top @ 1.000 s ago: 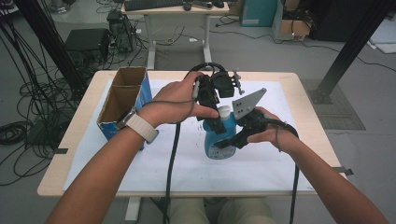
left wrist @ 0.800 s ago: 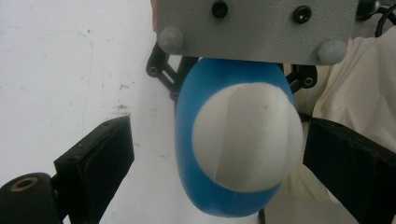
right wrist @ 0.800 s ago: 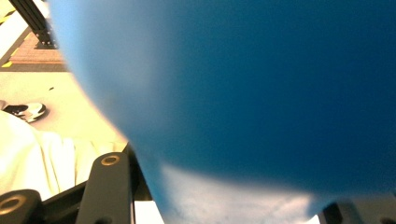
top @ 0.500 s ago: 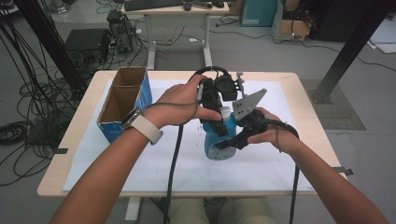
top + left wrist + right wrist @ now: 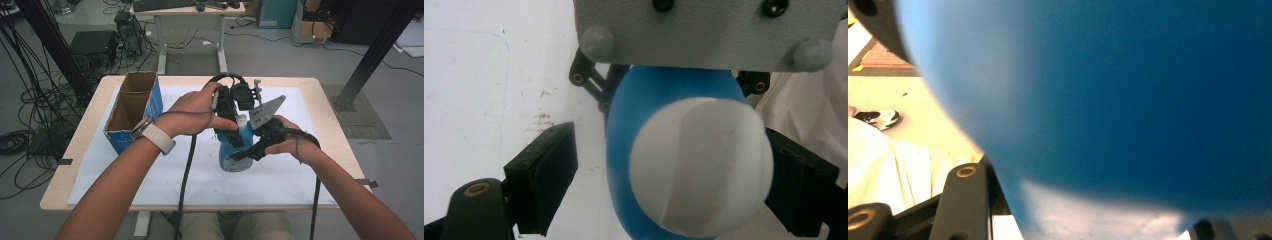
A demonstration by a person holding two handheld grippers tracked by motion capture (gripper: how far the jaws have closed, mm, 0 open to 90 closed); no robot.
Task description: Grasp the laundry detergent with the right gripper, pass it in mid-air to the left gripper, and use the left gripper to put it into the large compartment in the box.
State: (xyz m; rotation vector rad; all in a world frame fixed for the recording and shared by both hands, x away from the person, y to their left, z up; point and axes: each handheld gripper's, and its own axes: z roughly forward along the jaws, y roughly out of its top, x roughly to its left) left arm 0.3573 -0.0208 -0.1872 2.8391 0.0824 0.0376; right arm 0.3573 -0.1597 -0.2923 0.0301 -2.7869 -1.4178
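Two grippers: both at one blue bottle, middle of the high view.
Bottle (image 5: 234, 152): upright on the white sheet (image 5: 280, 175), centre of frame, white cap (image 5: 701, 165) on top.
Right gripper (image 5: 250, 150): clamped on the bottle's body from the right; in its own view blue wall (image 5: 1128, 100) right up against the lens, jaws pressed to it.
Left gripper (image 5: 235, 131): over the bottle from the upper left, pointing down at the cap.
Left jaws: part open, just been closing; cap between them, right pad (image 5: 796, 190) at the cap's edge, left pad (image 5: 546, 182) clear of it with a gap.
Box (image 5: 131, 107): open cardboard, blue sides, left of frame, well apart from the bottle.
Table (image 5: 90, 145): pale wood, under the sheet.
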